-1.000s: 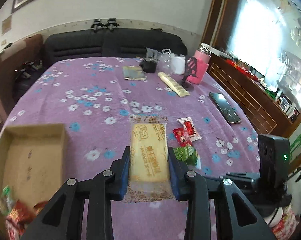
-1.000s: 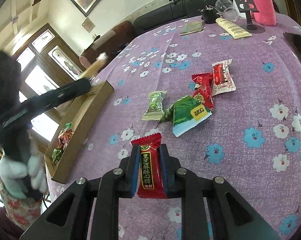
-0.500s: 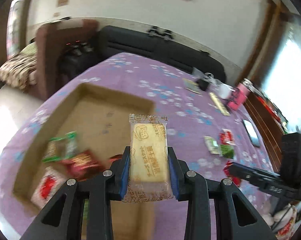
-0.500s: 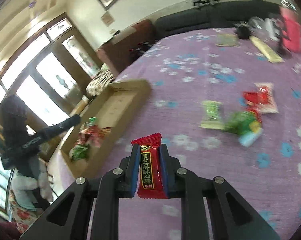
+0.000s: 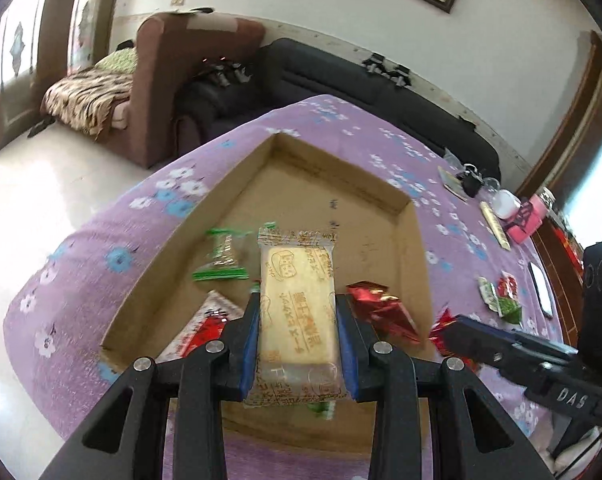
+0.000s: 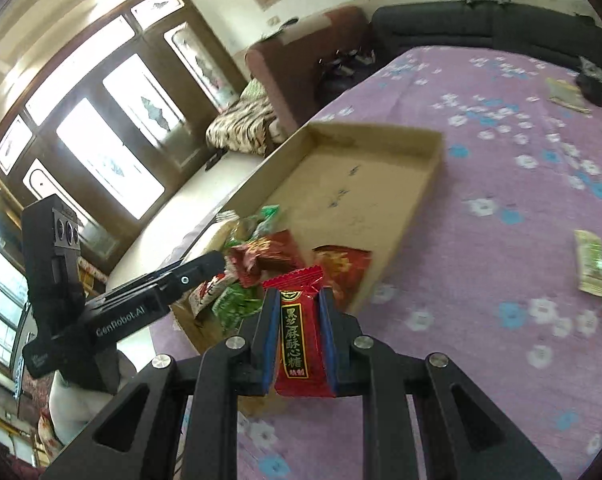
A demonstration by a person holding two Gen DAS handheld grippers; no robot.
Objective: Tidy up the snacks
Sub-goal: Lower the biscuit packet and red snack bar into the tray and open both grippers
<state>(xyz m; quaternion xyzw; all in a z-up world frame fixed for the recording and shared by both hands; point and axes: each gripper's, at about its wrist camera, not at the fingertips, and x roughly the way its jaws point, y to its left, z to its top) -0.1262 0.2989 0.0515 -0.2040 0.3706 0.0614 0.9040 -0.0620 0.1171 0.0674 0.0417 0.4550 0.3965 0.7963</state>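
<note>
My left gripper [image 5: 297,332] is shut on a yellow biscuit packet [image 5: 297,312] and hangs over the near half of the open cardboard box [image 5: 415,248]. Inside the box lie a green-and-clear candy [image 5: 221,258], a red-and-white packet [image 5: 199,330] and a shiny red wrapper [image 5: 377,312]. My right gripper [image 6: 299,332] is shut on a red candy packet with black label [image 6: 299,334], just over the box's near corner [image 6: 429,184]. The other gripper [image 6: 149,300] reaches in from the left over the pile of snacks [image 6: 261,260]. More snacks [image 5: 499,296] lie loose on the purple floral cloth [image 6: 501,208].
A phone [image 5: 541,292], a pink bottle [image 5: 527,220], a white cup [image 5: 505,204] and a long yellow packet [image 5: 495,226] stand at the table's far right. A dark sofa [image 5: 381,100] and a brown armchair [image 5: 173,76] lie beyond the table. The table edge drops to pale floor on the left.
Both grippers have swung left from the loose snacks to the cardboard box, each still holding its packet. The left one now hangs over the box interior, the right one at its near corner.
</note>
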